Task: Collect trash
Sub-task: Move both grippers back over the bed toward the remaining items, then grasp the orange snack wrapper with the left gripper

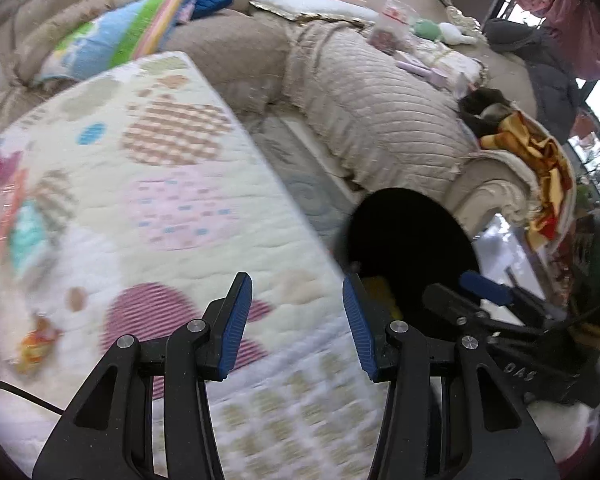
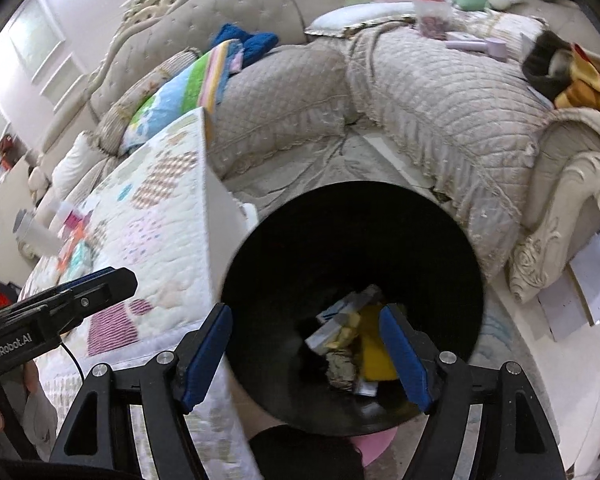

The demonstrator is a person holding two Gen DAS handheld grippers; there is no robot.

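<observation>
Right gripper (image 2: pixel 306 354), spread and empty, hangs over the round black bin (image 2: pixel 352 240) holding yellow-and-grey trash (image 2: pixel 350 340) at lower centre; left gripper (image 1: pixel 298 326) is likewise spread.

Bin (image 2: pixel 352 264) stands on floor just right of quilted table (image 2: pixel 156 216), sofa (image 2: pixel 432 96) behind both. Trash pile (image 2: pixel 352 344) lies in bin bottom. Wrapper (image 1: pixel 34 342) on table's left part. Striped pillow (image 2: pixel 180 92) on sofa behind table.
</observation>
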